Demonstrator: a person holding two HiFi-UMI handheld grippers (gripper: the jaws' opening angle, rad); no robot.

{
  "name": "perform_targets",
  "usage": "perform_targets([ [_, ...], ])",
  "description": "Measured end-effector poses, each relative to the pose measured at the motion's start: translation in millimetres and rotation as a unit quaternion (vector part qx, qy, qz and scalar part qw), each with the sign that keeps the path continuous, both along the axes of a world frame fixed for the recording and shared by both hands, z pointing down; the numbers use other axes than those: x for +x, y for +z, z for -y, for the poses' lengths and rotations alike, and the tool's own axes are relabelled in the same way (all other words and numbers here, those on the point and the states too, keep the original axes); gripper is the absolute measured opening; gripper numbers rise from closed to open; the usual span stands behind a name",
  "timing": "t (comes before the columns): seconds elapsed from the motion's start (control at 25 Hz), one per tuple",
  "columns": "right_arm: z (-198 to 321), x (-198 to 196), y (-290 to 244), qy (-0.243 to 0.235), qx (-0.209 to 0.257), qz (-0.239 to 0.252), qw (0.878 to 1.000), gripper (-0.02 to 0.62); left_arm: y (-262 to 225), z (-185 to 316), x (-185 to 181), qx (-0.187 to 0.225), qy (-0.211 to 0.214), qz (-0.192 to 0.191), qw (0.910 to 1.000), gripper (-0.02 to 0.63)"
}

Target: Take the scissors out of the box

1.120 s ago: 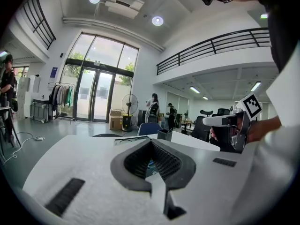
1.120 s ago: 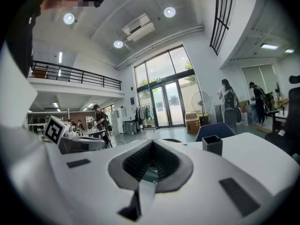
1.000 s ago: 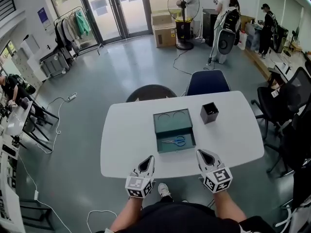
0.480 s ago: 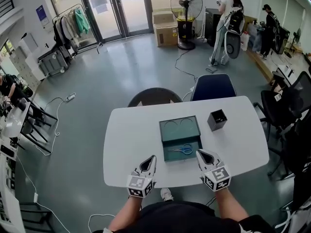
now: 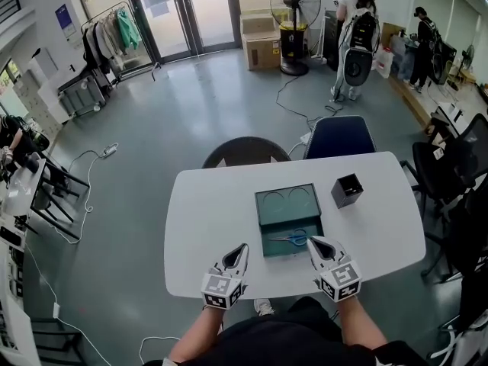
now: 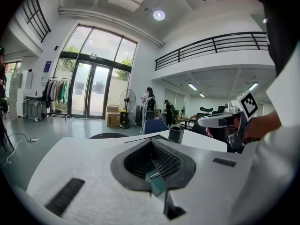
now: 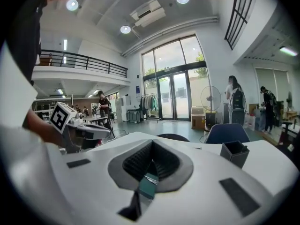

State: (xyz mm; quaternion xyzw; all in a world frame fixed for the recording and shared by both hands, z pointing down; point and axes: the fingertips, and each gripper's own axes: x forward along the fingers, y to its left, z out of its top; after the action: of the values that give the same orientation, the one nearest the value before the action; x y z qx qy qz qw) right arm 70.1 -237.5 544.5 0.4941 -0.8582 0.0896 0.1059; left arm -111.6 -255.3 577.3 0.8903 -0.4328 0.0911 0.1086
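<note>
An open dark green box lies in the middle of the white table. The scissors, with blue handles toward the right, rest in the half of the box nearest me. My right gripper is shut and empty, its tip just by the box's near right corner. My left gripper is shut too and holds nothing, a little left of the box's near left corner. In each gripper view only a sliver of green box shows between the closed jaws.
A black square holder stands on the table to the right of the box. A dark round chair and a blue chair stand at the table's far side, and a black office chair at its right. People stand far back.
Both grippers have come forward over the table toward the box's near edge. The right tip now sits by the box's corner. Both stay shut.
</note>
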Motion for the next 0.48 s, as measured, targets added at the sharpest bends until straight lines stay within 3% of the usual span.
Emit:
perform_targets([
  [0.16, 11.9, 5.4, -22.2, -0.018, 0.038, -0.043, 0.998, 0.006, -4.0, 8.6, -1.3, 0.001, -0.009, 0.011, 0.9999, 0.011],
  [0.48, 34.0, 25.0, -23.3, -0.053, 0.031, -0.064, 0.996, 0.006, -1.9, 21.7, 12.3, -0.011, -0.045, 0.014, 0.9989, 0.011],
])
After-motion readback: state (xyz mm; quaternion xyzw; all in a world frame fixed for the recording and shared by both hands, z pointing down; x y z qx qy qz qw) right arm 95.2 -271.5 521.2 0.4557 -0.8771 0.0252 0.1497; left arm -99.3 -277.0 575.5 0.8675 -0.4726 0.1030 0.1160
